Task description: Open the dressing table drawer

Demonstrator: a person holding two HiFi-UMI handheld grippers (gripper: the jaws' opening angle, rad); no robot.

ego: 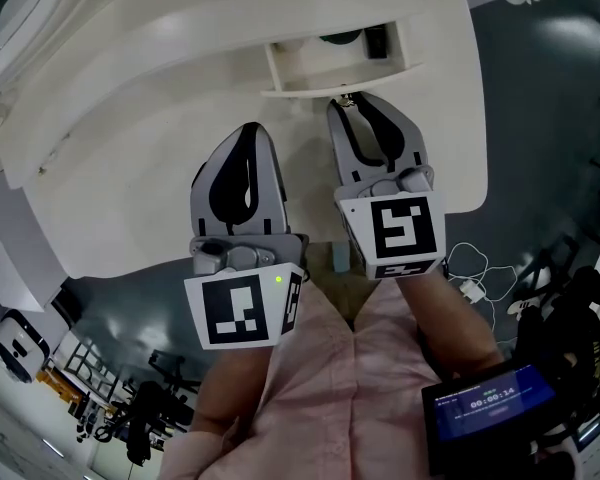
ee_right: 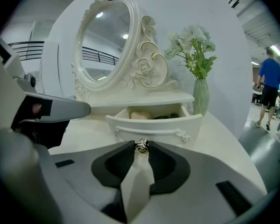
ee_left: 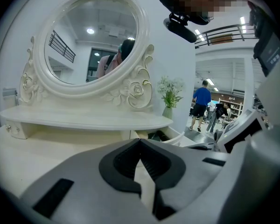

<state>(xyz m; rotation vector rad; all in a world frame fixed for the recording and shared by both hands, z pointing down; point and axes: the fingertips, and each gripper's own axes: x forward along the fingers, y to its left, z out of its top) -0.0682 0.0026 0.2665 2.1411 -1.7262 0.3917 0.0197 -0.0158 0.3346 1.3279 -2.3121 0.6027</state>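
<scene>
The white dressing table [ego: 130, 198] has a small drawer [ego: 335, 66] standing pulled out, with items lying inside it. In the right gripper view the drawer front [ee_right: 154, 124] faces me, and its round metal knob [ee_right: 142, 145] sits between my right gripper's [ee_right: 142, 147] tips, which are shut on it. The head view shows the right gripper [ego: 348, 102] reaching the drawer's front edge. My left gripper [ego: 252, 128] hovers over the tabletop to the left of the drawer. Its tips [ee_left: 140, 140] meet with nothing between them.
An oval mirror [ee_right: 105, 43] in a carved frame stands on a raised shelf [ee_left: 84, 118] above the drawer. A vase of white flowers [ee_right: 200, 94] is at the drawer's right. Cables [ego: 475, 273] lie on the floor to the right. People stand in the far background [ee_left: 201, 104].
</scene>
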